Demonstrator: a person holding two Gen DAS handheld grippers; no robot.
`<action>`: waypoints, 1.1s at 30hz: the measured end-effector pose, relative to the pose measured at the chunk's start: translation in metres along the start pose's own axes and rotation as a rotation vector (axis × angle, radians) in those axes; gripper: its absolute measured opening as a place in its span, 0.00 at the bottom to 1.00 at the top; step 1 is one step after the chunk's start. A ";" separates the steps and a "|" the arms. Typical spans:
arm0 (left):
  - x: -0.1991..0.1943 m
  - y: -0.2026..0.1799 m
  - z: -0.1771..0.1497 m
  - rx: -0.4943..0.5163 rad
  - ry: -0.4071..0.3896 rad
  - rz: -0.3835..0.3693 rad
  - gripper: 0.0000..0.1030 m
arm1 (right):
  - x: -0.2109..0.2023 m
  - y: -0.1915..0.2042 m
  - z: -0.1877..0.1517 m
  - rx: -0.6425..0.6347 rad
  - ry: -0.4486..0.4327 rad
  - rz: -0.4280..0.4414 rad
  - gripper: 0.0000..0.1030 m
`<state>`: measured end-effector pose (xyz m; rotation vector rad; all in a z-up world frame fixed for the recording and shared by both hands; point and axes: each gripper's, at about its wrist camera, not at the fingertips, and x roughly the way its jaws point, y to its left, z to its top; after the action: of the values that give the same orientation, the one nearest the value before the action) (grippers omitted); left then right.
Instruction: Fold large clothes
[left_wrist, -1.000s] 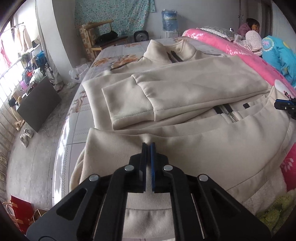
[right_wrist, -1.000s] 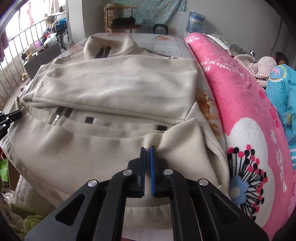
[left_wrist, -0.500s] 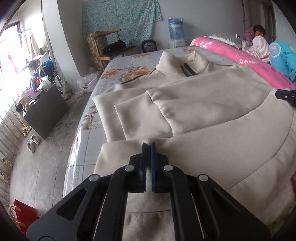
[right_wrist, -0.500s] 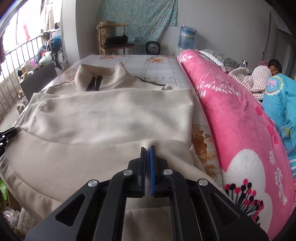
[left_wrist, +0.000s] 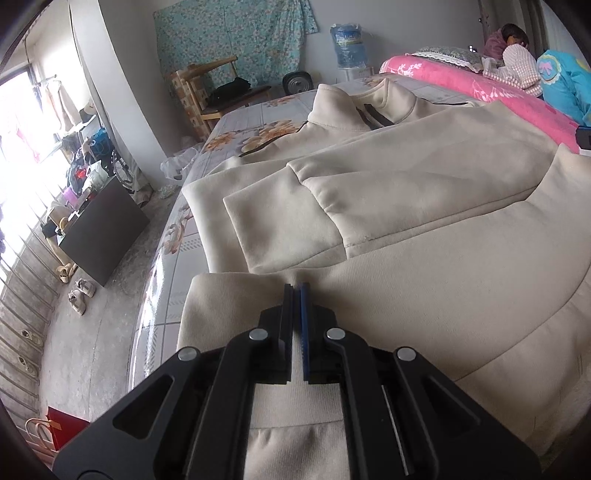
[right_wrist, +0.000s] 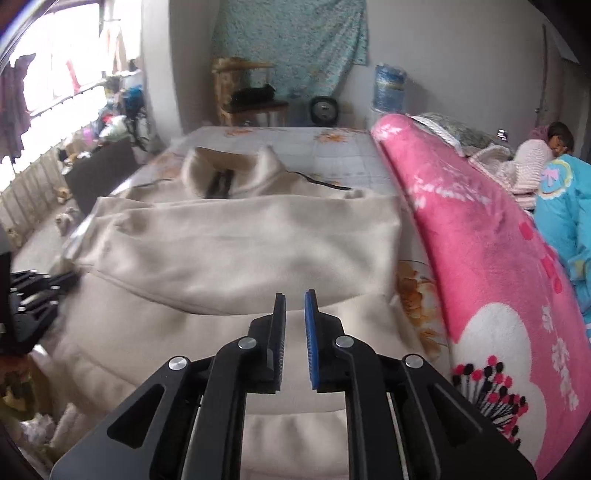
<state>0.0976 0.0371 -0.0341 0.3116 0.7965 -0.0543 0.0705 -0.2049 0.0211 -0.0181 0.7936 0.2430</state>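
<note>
A large cream jacket (left_wrist: 406, 229) lies spread on the bed, collar (left_wrist: 347, 107) at the far end and a sleeve (left_wrist: 288, 221) folded across its chest. Its lower hem is turned up over the body. My left gripper (left_wrist: 296, 291) is shut on the hem's left corner, with cloth pinched between the pads. In the right wrist view the same jacket (right_wrist: 240, 251) fills the middle. My right gripper (right_wrist: 294, 299) hovers over the hem's right part, its jaws opening with a clear gap and the pads off the cloth. The left gripper (right_wrist: 29, 299) shows blurred at that view's left edge.
A pink blanket (right_wrist: 480, 258) runs along the bed's right side, with a person (right_wrist: 546, 147) lying beyond it by a blue quilt (right_wrist: 569, 206). Left of the bed are bare floor, a dark cabinet (left_wrist: 103, 232), shoes (left_wrist: 81, 291) and a red bag (left_wrist: 62, 428). A wooden chair (left_wrist: 210, 92) stands at the far end.
Both grippers carried the hem forward over the jacket's lower part, covering the zipper. The right jaws, shut on the hem before, have parted, and the right gripper has lifted.
</note>
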 end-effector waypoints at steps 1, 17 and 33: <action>0.000 0.000 0.000 0.001 0.000 0.001 0.03 | 0.002 0.012 -0.002 -0.021 0.023 0.075 0.11; -0.058 0.030 -0.003 -0.126 -0.149 -0.291 0.22 | 0.071 0.070 -0.028 -0.071 0.176 0.291 0.06; -0.039 -0.038 -0.034 -0.086 0.007 -0.483 0.25 | 0.015 -0.036 -0.032 0.055 0.117 -0.075 0.09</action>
<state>0.0404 0.0082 -0.0379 0.0329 0.8642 -0.4710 0.0667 -0.2400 -0.0145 -0.0102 0.9136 0.1499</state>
